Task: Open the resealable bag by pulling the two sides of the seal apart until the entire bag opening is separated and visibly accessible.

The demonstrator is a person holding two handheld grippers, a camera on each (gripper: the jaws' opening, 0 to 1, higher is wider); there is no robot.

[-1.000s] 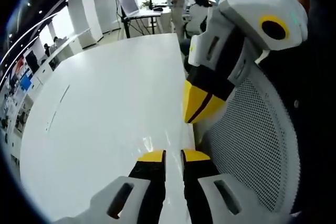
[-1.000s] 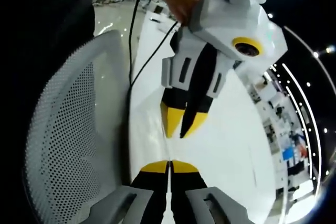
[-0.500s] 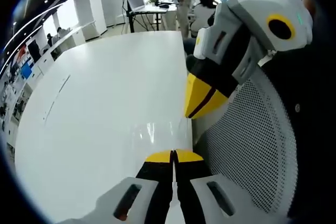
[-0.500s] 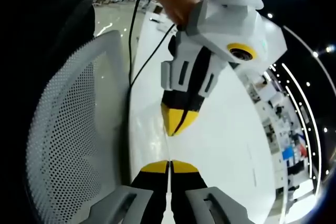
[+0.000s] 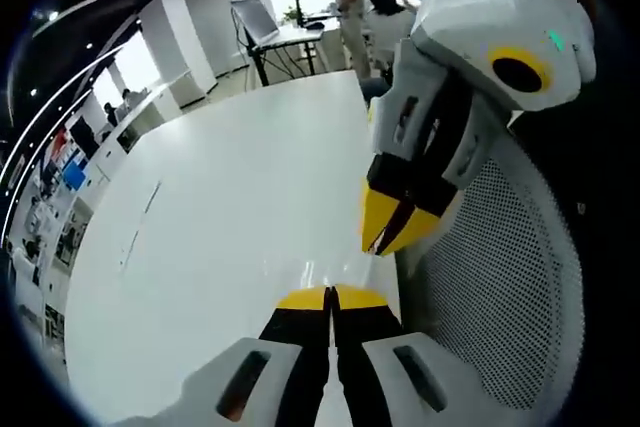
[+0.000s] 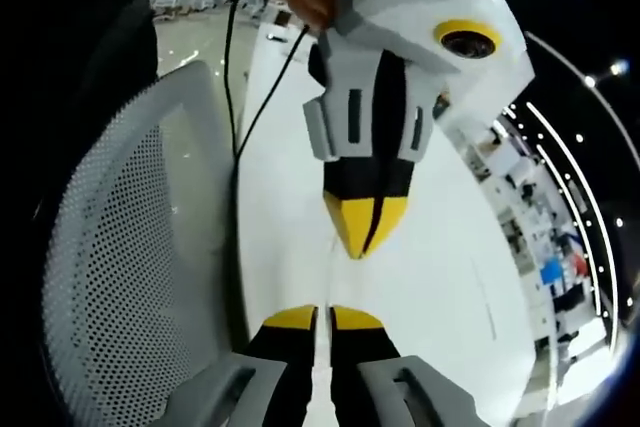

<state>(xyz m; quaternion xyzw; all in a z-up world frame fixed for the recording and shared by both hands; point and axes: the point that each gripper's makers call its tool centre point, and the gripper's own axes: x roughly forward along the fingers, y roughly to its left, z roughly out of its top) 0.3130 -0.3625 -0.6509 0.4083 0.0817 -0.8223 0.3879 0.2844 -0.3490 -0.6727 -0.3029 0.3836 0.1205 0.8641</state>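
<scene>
Resealable bag (image 5: pixel 312 273) is only a faint clear sheen (hard to make out) at the white table (image 5: pixel 220 197) edge. Left gripper (image 5: pixel 331 297) pinched closed there; right gripper (image 6: pixel 322 317) barely parted, its hold unclear.

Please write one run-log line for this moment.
left tongs shut | right tongs slightly apart | over glossy white table edge | white mesh chair beside

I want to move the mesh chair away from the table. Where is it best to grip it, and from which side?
Probably the smooth solid rim of the mesh chair back, on the edge nearest the white table, with the jaws straddling that rim. The perforated panel looks too broad and flat for jaws.
</scene>
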